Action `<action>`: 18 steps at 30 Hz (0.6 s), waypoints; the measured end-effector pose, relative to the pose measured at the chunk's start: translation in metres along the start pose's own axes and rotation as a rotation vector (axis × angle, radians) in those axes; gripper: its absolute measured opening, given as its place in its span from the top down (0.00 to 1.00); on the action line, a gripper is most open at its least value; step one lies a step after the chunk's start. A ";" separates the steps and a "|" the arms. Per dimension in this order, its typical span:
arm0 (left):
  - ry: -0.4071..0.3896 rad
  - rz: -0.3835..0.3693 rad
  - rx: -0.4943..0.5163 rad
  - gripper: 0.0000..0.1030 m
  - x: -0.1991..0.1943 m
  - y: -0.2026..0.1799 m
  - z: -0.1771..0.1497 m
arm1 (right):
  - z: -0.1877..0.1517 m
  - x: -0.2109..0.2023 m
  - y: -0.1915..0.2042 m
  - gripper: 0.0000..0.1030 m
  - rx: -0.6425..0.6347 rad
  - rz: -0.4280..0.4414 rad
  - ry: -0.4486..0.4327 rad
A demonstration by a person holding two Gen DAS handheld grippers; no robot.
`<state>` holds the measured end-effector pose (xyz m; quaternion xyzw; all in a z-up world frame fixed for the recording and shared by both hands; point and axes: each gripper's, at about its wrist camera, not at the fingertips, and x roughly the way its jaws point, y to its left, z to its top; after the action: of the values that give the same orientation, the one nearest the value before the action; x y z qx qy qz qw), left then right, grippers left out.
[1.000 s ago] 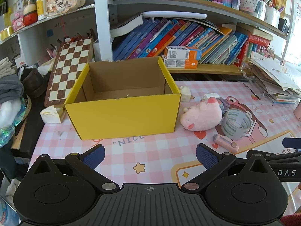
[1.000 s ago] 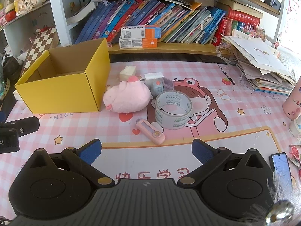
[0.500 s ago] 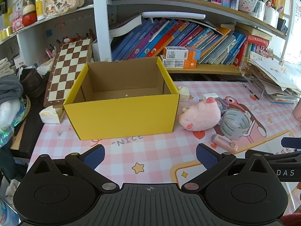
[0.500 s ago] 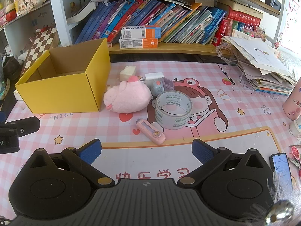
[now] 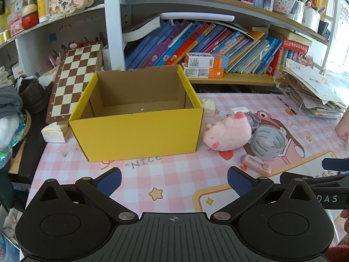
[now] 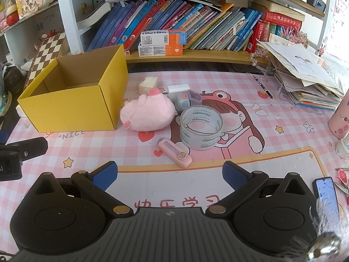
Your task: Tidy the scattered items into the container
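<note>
The left tongs [image 5: 173, 180] are held spread wide with nothing between the blue pads, low over the pink checked mat covering the surface [image 5: 174, 174], just in front of the open yellow cardboard box [image 5: 139, 131]; the right tongs [image 6: 170, 173] are likewise spread and empty, poised over the mat's near edge with the scattered items ahead of them.

Nearest the right tongs a small pink retractable cutter with a star sticker [image 6: 174, 151] is seen lying flat; just behind it a wide roll of clear packing tape [image 6: 201, 127] is stood on its edge-face, touching or nearly touching the cutter; to the left of the roll a soft pink plush animal [image 6: 148, 115] is laid on its side, close against the box's right wall; behind these a small grey and purple gadget with an orange button [image 6: 185, 102], a white rectangular block [image 6: 177, 88] and a pale cream wedge-shaped piece [image 6: 148, 84] are gathered near the box's far corner.

The box's interior is shown bare in both views, apart from a tiny pale speck on its floor; nothing is judged to have been put away, so the task is taken to be at its very start; all six loose items are left to be lifted and dropped in, the cutter and the tape roll being the closest candidates for the right tongs.
</note>
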<state>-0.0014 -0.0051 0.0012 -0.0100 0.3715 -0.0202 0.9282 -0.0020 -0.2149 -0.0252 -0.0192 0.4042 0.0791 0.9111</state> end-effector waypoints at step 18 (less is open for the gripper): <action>-0.004 0.015 0.009 0.00 -0.001 -0.002 -0.001 | 0.001 0.002 0.000 0.00 -0.005 0.004 0.002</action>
<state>-0.0026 -0.0072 0.0011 -0.0033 0.3695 -0.0151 0.9291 0.0000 -0.2146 -0.0262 -0.0208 0.4049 0.0821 0.9104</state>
